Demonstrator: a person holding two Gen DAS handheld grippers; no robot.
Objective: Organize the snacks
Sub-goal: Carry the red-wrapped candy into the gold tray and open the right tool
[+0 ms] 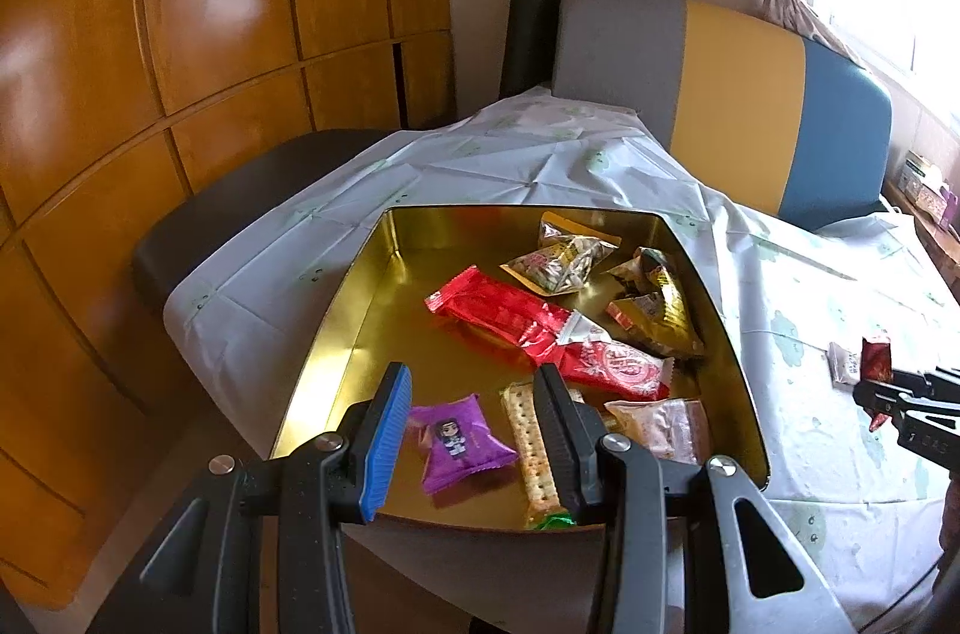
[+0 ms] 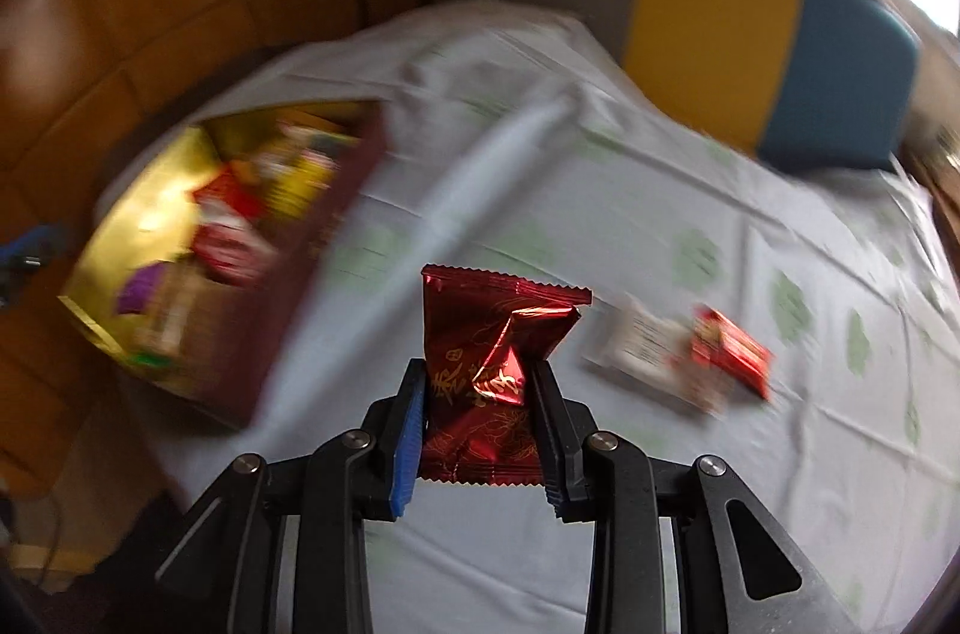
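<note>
Left wrist view: the left gripper (image 1: 474,412) hangs over the near end of a gold-lined rectangular metal tin (image 1: 360,310), its fingers spread with nothing pinched between them — a purple square snack packet with a cartoon figure (image 1: 459,445) lies on the tin floor in the gap, and a long clear-wrapped cracker bar (image 1: 531,448) runs beneath the black finger. Farther in lie a long red-and-white foil wrapper (image 1: 540,334), several gold-and-clear crinkled pouches (image 1: 600,268) and a pale translucent packet (image 1: 666,424). The tin rests on a pale tablecloth printed with green motifs (image 1: 480,154); the right gripper enters only at the picture's right edge. Right wrist view, blurred except for the tool: the right gripper (image 2: 480,406) pinches a dark red foil packet with gold lettering (image 2: 486,370) above the cloth, both pads pressed on its sides. This view alone shows the tin's maroon outer wall (image 2: 312,268) at left, well apart from the held packet, and one white-and-red wrapped snack (image 2: 678,364) left on the cloth at right. A grey, yellow and blue cushioned seat back (image 2: 720,22) stands behind the table.
</note>
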